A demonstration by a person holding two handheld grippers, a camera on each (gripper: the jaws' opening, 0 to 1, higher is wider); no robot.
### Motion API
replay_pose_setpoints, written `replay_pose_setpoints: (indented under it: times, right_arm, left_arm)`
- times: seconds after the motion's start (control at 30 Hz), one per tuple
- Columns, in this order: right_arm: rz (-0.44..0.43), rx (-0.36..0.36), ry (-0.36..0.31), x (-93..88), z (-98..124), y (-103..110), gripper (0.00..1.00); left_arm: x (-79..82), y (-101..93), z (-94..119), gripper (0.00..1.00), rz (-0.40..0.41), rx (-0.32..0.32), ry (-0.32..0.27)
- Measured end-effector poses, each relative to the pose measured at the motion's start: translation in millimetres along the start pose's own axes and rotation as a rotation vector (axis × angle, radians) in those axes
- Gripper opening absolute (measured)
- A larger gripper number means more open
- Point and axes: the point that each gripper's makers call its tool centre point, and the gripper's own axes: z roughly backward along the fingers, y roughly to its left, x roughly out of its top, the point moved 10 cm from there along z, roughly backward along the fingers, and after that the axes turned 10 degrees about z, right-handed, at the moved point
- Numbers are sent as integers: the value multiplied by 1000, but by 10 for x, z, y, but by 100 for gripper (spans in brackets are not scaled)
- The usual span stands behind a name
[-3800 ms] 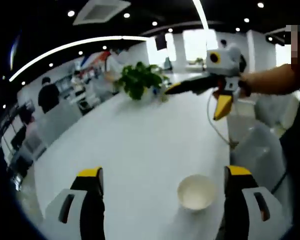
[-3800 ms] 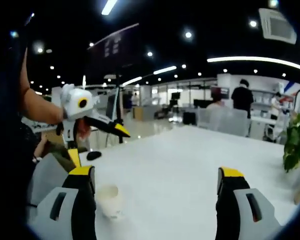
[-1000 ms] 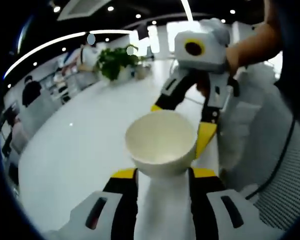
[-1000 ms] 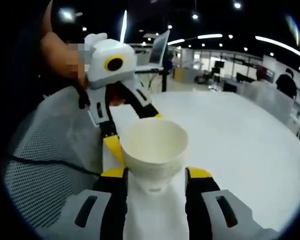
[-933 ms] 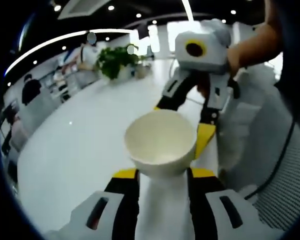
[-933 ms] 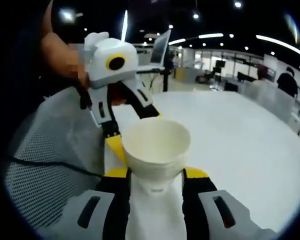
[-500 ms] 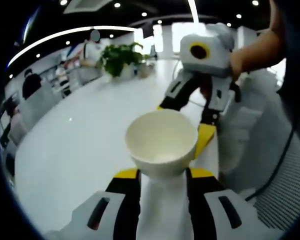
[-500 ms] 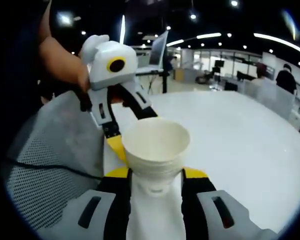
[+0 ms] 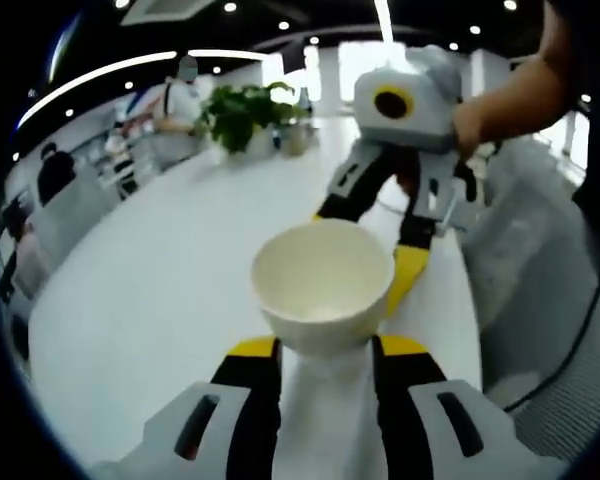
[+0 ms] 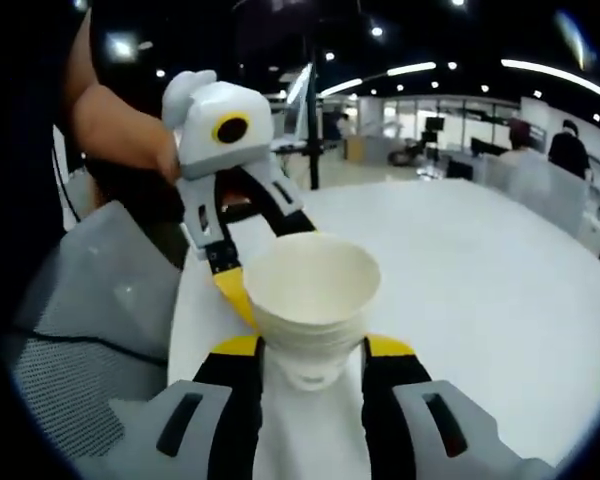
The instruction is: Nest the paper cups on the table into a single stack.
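Observation:
A white paper cup (image 9: 323, 275) is held above the white table (image 9: 160, 290), and my left gripper (image 9: 325, 345) is shut on its lower part. My right gripper (image 9: 365, 245) reaches in from the far side, one yellow tip on each side of the same cup. In the right gripper view the cup (image 10: 310, 285) shows a second rim just below the top one, like two cups nested together. My right gripper (image 10: 312, 345) is shut on its base. Opposite it, my left gripper (image 10: 265, 258) straddles the cup.
A potted plant (image 9: 240, 110) stands at the table's far end, with people (image 9: 55, 170) beyond it. A grey mesh chair (image 10: 80, 320) sits at the table's edge. A person's hand (image 10: 120, 130) holds the left gripper. The table (image 10: 480, 290) stretches to the right.
3.8 s ago both grippers were open and a cup stood on the table; now both are shut on the raised cup. Over the last second only the views shifted slightly.

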Motion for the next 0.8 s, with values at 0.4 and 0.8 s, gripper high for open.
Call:
replay_pose_setpoints:
  times: [0.4, 0.8]
  right_arm:
    - [-5, -18, 5, 58, -156, -807, 34]
    - [32, -50, 6, 94, -367, -1420, 35]
  left_arm:
    - [358, 735, -233, 34, -17, -3, 10]
    - [587, 1328, -382, 34, -49, 23, 37]
